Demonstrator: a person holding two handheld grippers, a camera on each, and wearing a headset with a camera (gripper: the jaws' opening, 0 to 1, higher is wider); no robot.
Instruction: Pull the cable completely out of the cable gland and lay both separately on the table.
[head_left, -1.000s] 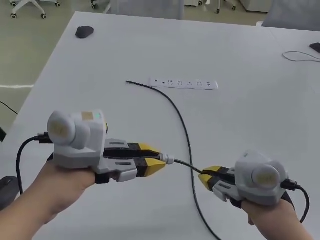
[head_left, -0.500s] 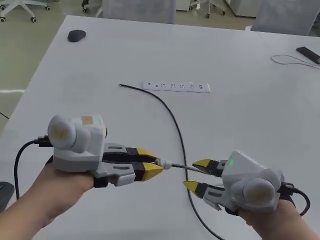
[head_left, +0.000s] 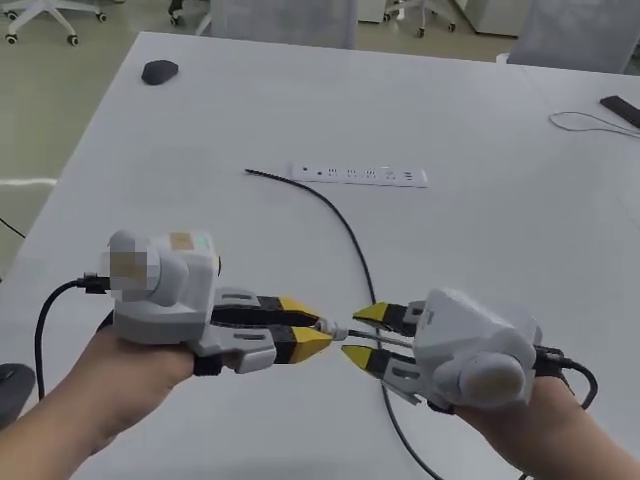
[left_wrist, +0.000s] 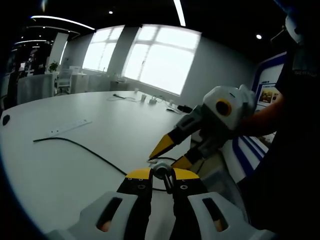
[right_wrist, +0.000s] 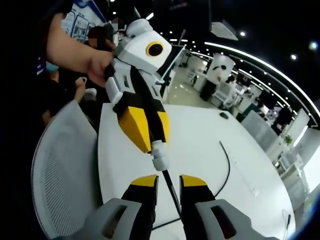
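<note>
In the head view, the left gripper (head_left: 324, 331) is pinched shut on the small pale grey cable gland (head_left: 338, 329) above the white table (head_left: 200, 130). The right gripper (head_left: 359, 334), which a second ago clamped the thin black cable (head_left: 357, 250) farther back, has let go and moved up beside the gland, its jaws spread around the cable. In the left gripper view, we see the gland nipped between its yellow tips, with the right gripper's parted jaws just beyond. In the right gripper view, the cable runs between the parted jaws into the gland, so we judge it is still threaded and needs a fresh grip and another pull.
</note>
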